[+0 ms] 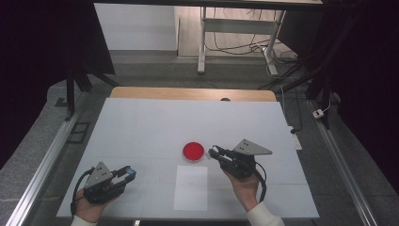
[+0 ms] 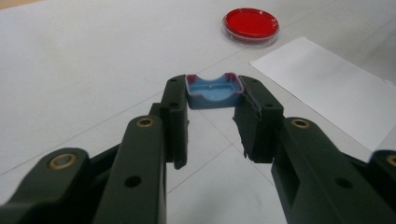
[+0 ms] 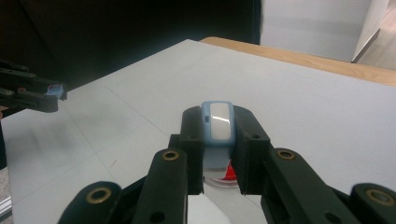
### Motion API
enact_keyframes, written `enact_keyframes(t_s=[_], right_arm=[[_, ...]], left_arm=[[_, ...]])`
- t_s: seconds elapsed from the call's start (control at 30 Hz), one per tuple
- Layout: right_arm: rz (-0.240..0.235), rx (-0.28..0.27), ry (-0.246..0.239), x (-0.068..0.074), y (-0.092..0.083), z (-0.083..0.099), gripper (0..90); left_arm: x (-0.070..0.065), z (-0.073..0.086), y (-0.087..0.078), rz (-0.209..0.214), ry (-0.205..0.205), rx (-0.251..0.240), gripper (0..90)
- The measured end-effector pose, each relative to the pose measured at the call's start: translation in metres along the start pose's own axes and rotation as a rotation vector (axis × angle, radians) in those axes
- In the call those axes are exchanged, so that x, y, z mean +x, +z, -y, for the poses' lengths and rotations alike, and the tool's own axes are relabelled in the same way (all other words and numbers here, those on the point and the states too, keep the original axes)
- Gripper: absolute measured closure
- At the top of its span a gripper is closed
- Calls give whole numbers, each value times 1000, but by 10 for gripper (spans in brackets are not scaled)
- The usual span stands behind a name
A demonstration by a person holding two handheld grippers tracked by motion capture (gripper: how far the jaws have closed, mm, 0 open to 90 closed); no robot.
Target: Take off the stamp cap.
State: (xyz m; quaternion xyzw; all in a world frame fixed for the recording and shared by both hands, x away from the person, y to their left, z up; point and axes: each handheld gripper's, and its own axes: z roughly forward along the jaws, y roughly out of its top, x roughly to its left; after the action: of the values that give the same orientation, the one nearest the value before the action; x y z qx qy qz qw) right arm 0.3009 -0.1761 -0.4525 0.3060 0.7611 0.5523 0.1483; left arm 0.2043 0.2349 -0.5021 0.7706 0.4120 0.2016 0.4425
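Two hand-held grippers, each clamped on a small blue plastic piece

Near left, the left gripper pinches a shallow blue plastic tray; the right gripper squeezes a narrow blue-rimmed white piece just right of the red-filled round dish.

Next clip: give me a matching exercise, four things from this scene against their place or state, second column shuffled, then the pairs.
Things:
1. red dish
2. white sheet
3. left gripper
4. right gripper

Places or states:
A. shut on a blue tray-shaped piece, hollow side up
B. lies flat on the table, nearer the person than the dish
C. round, stands on the table just past the sheet's far edge
D. shut on a light blue piece with a white face, above the dish

Pairs: 1-C, 2-B, 3-A, 4-D
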Motion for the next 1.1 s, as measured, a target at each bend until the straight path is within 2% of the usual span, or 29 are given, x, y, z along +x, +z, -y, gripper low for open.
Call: enact_keyframes(t_s=[0.53,0.67,0.9,1.1], right_arm=[[-2,7,-18,0,4,0,753],[2,14,-37,-1,6,-2,752],[-2,36,-58,-4,15,-7,753],[-3,42,-56,-6,21,-11,752]], left_arm=[[2,1,3,7,0,12,652],[2,1,3,8,0,14,653],[2,2,3,6,3,17,653],[2,2,3,5,1,18,653]])
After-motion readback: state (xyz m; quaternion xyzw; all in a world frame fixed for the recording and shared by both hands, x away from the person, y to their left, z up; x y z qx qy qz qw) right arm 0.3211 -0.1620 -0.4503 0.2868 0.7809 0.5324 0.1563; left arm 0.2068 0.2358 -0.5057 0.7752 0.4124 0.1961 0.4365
